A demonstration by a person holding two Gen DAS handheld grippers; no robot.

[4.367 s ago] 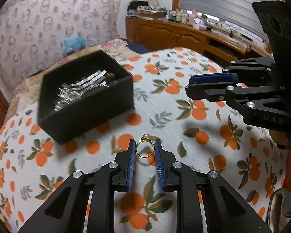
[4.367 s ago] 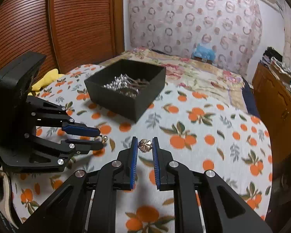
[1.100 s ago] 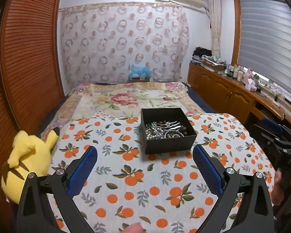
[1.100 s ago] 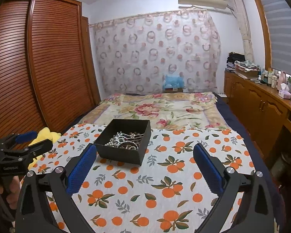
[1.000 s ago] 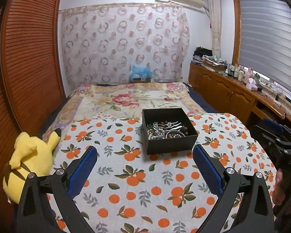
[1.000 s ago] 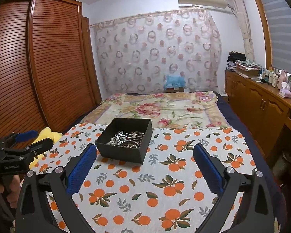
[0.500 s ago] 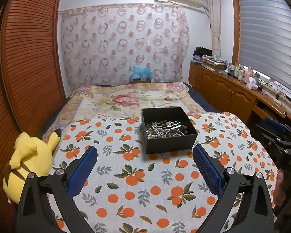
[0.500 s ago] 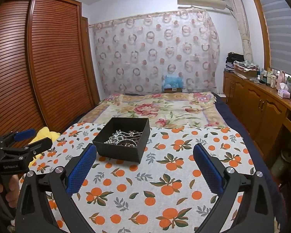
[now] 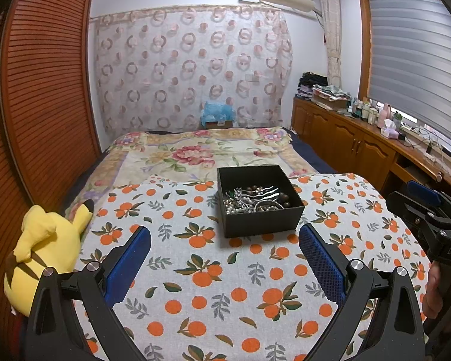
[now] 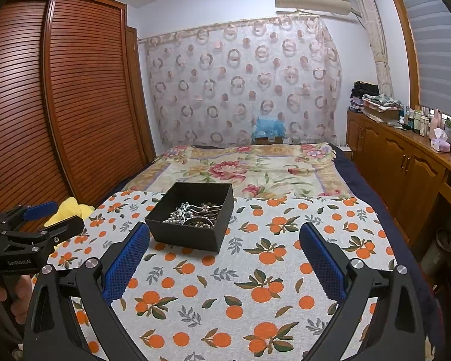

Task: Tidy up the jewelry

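Observation:
A black open box (image 9: 260,218) holding silver and beaded jewelry (image 9: 252,200) sits on the orange-print cloth (image 9: 213,285). It also shows in the right wrist view (image 10: 186,237), with the jewelry (image 10: 195,213) inside. My left gripper (image 9: 224,258) is wide open and empty, held back from the box. My right gripper (image 10: 224,258) is wide open and empty too, right of the box. Each gripper shows in the other's view: the right one (image 9: 421,207), the left one (image 10: 45,222). No loose jewelry shows on the cloth.
A yellow plush toy (image 9: 45,255) lies at the cloth's left edge. A floral bedspread (image 9: 201,153) lies beyond the box. A wooden wardrobe (image 10: 60,105) stands at the left. A cluttered wooden cabinet (image 9: 360,138) runs along the right.
Since 4.4 s ago both grippers let go of the gold ring and the flower piece, opened wide and pulled back. Over the last second the views hardly shift.

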